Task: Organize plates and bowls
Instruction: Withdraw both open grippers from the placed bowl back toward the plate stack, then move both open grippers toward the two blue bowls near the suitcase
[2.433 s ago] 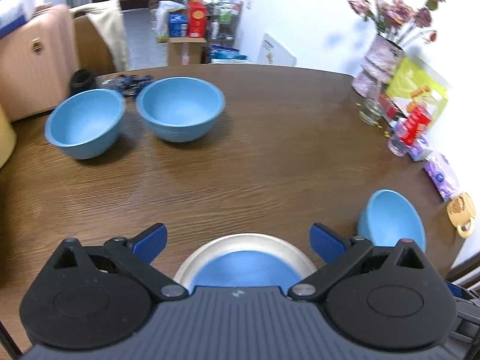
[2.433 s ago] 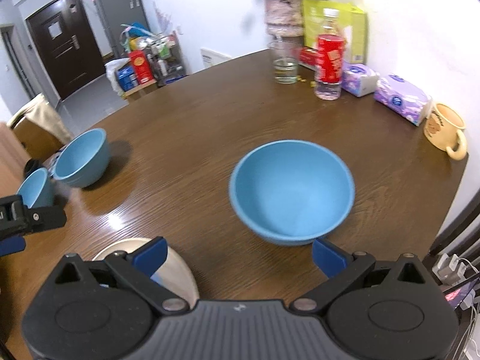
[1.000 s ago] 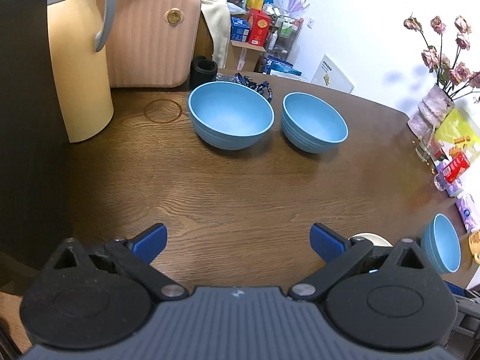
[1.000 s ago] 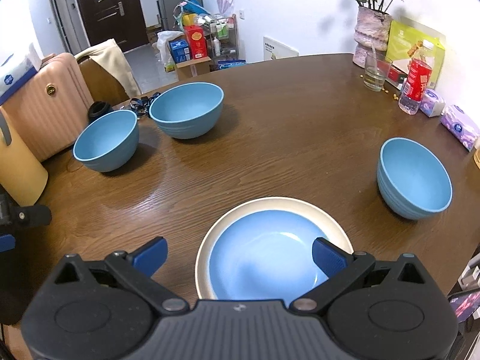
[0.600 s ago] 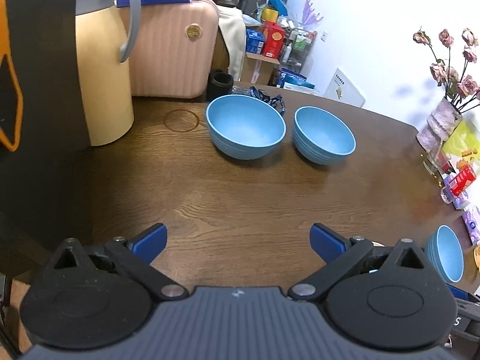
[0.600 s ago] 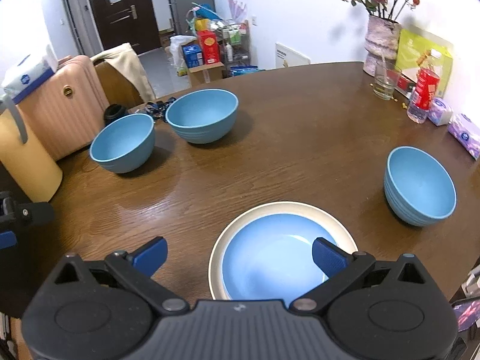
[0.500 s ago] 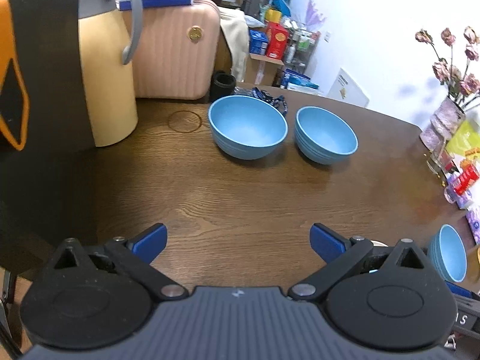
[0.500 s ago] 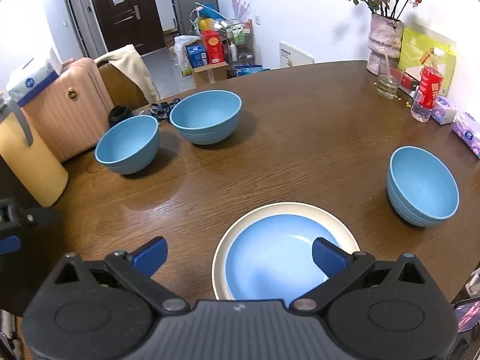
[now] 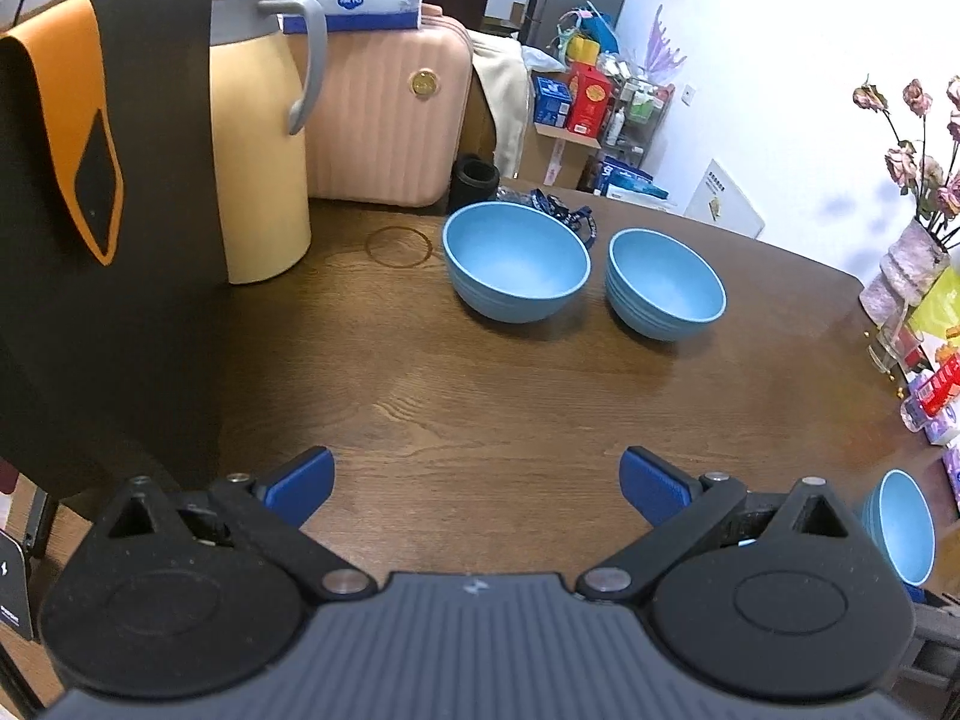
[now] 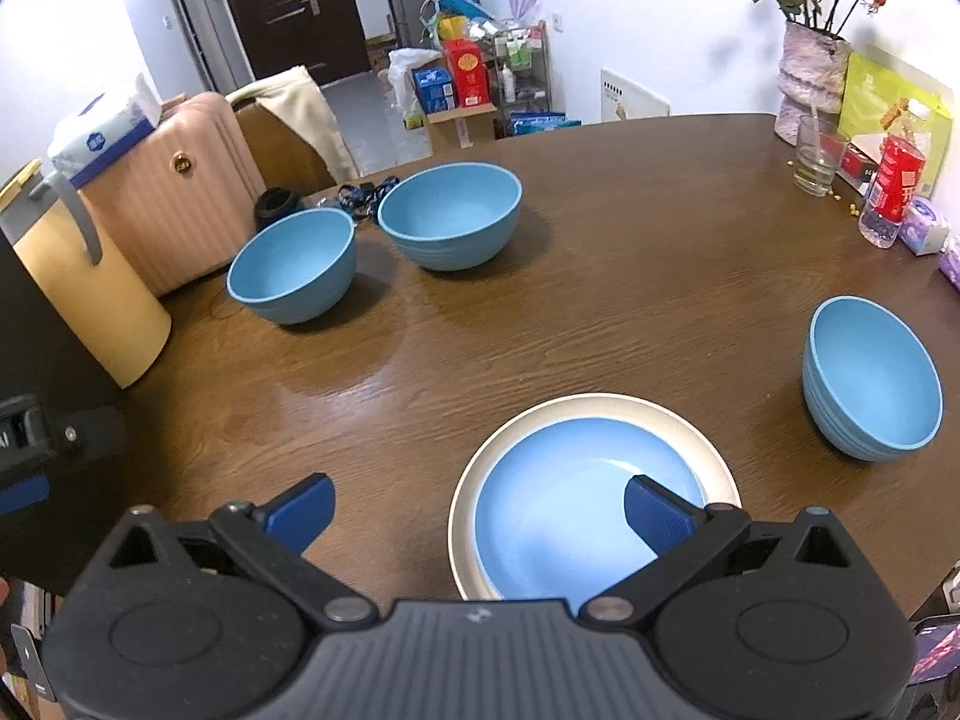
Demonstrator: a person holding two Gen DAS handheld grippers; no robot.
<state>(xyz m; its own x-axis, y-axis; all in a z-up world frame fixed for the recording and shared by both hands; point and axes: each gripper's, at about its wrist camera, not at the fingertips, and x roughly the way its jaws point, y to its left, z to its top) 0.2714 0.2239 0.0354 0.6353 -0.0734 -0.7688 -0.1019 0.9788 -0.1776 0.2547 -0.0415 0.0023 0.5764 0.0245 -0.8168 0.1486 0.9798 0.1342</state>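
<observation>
A: Left wrist view, items?
B: My left tool (image 9: 477, 480): jaws wide apart, empty, over bare bench (image 9: 480, 372). Two blue bowls (image 9: 516, 269) (image 9: 666, 283) side by side beyond; a third bowl (image 9: 900, 525) far right.
A: Right wrist view?
B: My right tool (image 10: 479, 507): spread wide, holding nothing. Blue plate (image 10: 570, 516) stacked on cream plate (image 10: 717, 462) beneath its right finger; lone bowl (image 10: 873, 375) nearby to the right.

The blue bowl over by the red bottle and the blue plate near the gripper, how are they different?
The blue bowl is deep with tall ribbed sides; the blue plate is shallow and wide. The bowl stands alone on the table; the plate sits stacked inside a bigger cream plate. The bowl lies off to the right; the plate lies under the right gripper. Both are light blue and empty.
</observation>
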